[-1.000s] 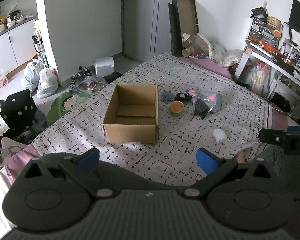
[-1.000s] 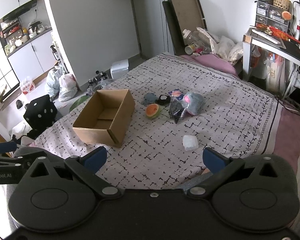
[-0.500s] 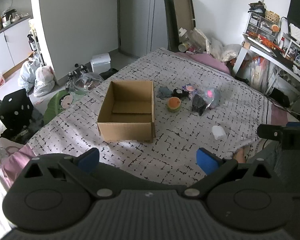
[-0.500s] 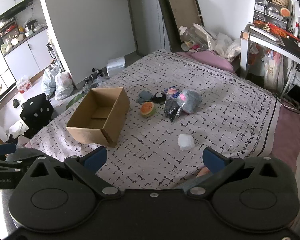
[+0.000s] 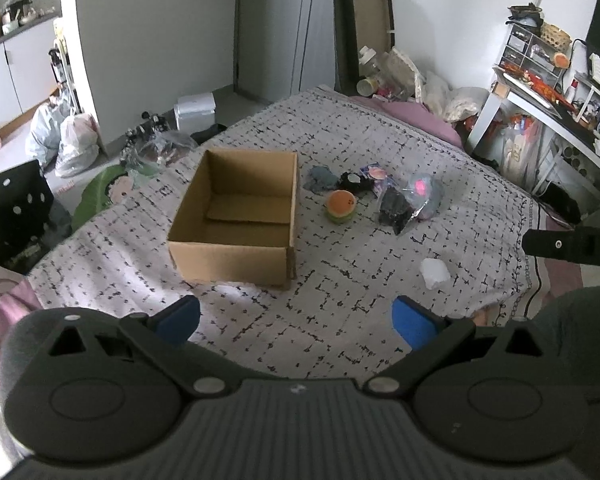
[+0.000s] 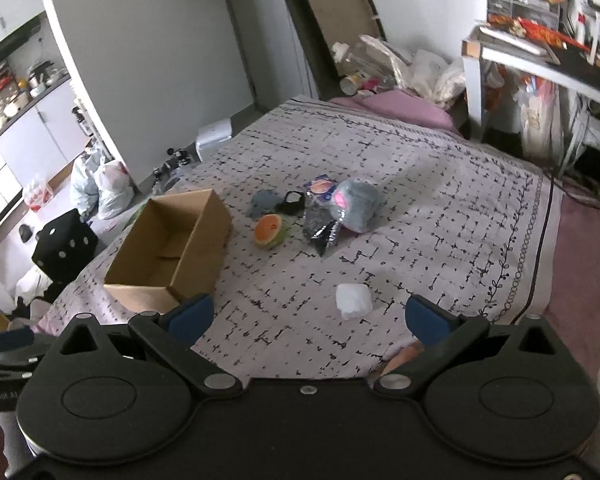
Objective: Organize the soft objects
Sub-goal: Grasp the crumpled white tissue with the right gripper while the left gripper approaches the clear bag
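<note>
An open, empty cardboard box [image 5: 236, 216] [image 6: 172, 248] stands on the patterned bed cover [image 5: 340, 320]. Right of it lies a cluster of soft things: an orange and green plush [image 5: 341, 207] [image 6: 270, 231], a grey plush in a clear bag [image 5: 422, 194] [image 6: 356, 206], a black bagged item [image 5: 394, 210] [image 6: 320, 228], a dark grey piece [image 5: 320, 179] and a small black piece [image 5: 352, 180]. A white soft lump [image 5: 435, 273] [image 6: 353, 301] lies alone, nearer to me. My left gripper [image 5: 296, 322] and right gripper [image 6: 308, 316] are both open and empty, above the bed's near edge.
A cluttered desk [image 5: 560, 92] stands to the right of the bed. Bags and bottles are piled at the bed's far end [image 5: 400, 80]. On the floor at left are plastic bags [image 5: 64, 136], a black dotted cube [image 5: 18, 204] and a white box [image 5: 194, 108].
Both grippers have moved forward over the bed, so the box and the soft things appear closer. Both jaws stayed open. Nothing on the bed has moved.
</note>
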Available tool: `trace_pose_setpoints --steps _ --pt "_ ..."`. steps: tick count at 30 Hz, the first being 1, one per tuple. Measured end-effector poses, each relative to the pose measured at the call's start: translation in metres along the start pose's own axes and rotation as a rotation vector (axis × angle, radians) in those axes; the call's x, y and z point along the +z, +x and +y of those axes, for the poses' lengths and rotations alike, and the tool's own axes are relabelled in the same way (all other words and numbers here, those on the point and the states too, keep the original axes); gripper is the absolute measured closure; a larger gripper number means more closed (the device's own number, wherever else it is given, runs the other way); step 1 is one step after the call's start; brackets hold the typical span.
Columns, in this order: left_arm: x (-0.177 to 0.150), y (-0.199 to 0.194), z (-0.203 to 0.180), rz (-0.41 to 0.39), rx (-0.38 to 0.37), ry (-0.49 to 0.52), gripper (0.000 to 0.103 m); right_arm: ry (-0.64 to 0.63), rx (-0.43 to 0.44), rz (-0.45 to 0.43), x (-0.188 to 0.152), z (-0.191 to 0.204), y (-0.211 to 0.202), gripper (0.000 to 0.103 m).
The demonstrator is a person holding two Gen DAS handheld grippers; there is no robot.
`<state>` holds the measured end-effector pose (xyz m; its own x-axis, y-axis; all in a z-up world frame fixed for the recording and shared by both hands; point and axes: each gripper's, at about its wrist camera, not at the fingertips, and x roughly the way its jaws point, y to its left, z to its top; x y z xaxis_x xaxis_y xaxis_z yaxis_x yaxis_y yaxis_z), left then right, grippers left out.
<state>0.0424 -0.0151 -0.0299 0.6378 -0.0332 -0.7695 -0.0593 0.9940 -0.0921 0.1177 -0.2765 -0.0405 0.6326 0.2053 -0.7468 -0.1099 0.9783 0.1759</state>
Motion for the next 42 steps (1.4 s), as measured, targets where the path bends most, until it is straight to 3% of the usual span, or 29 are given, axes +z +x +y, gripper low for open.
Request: trace_pose_setpoints --steps 7,9,11,22,33,42 --pt "0.011 0.022 -0.015 -0.012 -0.033 -0.005 0.004 0.073 0.002 0.042 0.009 -0.01 0.032 0.003" --pt "0.015 0.029 -0.019 -0.017 -0.042 -0.004 0.006 0.093 0.009 0.088 0.012 -0.014 0.046 0.015" --pt "0.018 0.036 -0.022 -0.014 -0.051 -0.004 0.009 0.111 -0.008 0.128 0.013 -0.017 0.06 0.019" --pt "0.036 0.086 -0.02 0.048 -0.088 -0.062 0.027 0.201 -0.057 0.283 0.015 -0.03 0.128 0.019" --pt "0.055 0.133 -0.02 0.097 -0.105 -0.102 0.034 0.253 -0.166 0.377 0.012 -0.036 0.195 0.02" --pt "0.07 0.181 -0.03 0.144 -0.124 -0.106 0.036 0.402 -0.162 0.423 0.006 -0.057 0.229 0.022"
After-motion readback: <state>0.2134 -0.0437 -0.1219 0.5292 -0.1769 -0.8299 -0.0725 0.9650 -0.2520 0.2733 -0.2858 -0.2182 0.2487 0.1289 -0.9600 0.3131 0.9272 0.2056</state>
